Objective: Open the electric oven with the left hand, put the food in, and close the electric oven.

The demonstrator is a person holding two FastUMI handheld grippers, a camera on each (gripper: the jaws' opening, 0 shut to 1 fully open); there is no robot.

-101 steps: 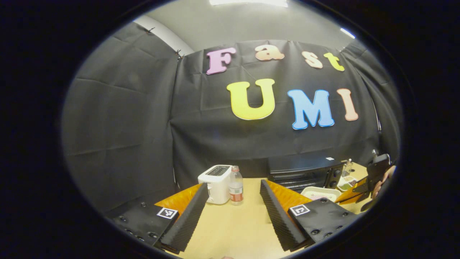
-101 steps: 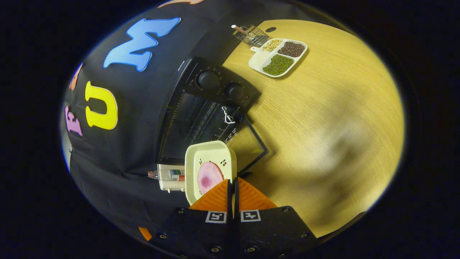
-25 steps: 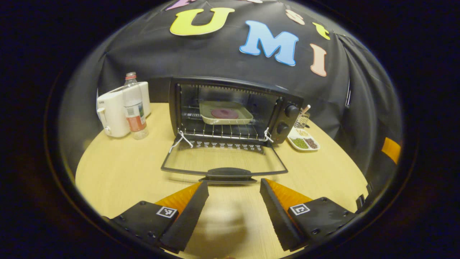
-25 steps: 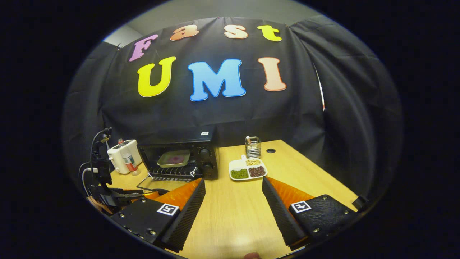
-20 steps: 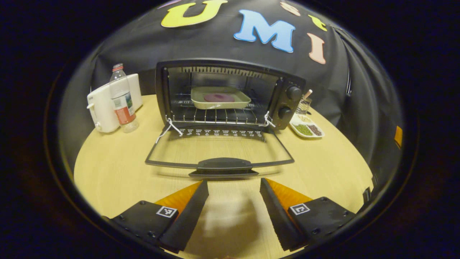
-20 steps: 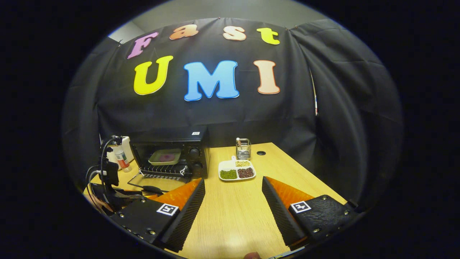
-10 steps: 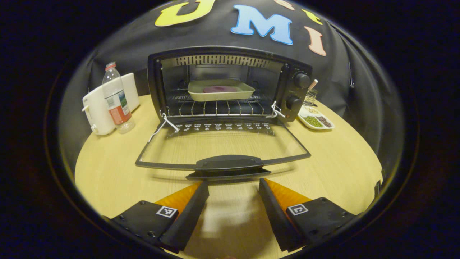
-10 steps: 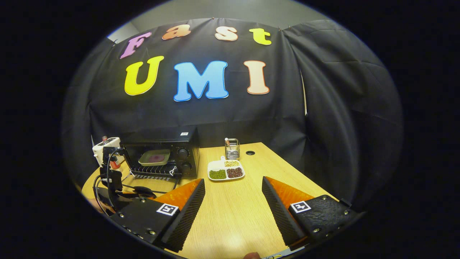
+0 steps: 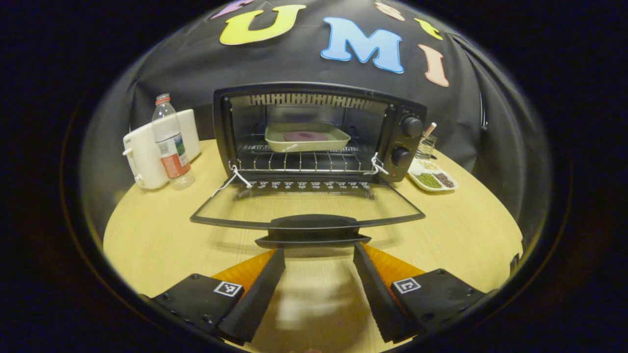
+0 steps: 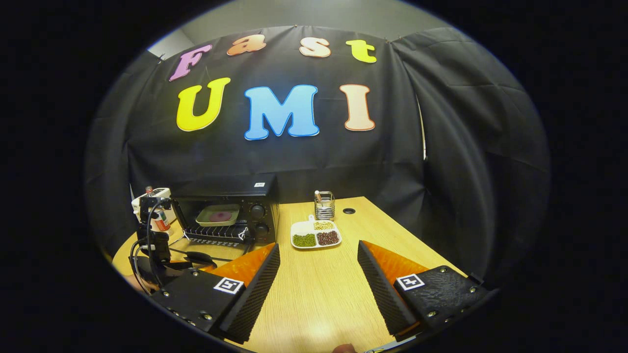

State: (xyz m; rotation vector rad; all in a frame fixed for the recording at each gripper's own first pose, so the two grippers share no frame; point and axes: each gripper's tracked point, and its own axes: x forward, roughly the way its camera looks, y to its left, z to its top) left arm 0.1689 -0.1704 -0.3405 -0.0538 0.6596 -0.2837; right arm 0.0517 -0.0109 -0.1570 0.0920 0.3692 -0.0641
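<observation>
Left gripper view: with the food dish [image 9: 306, 138] seated on the oven [image 9: 314, 132] rack, the door handle [image 9: 312, 226] should be squarely straddled by the wide-spread left gripper [image 9: 318, 255], then lifted shut.

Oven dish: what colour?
Cream dish, with a pink round of food in it; the left gripper view shows it best.

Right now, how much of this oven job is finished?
Most of it. The oven door lies open and the tray of food sits on the rack inside. The left gripper, open, is at the door handle. The right gripper is open and empty. Only closing the door remains.
</observation>
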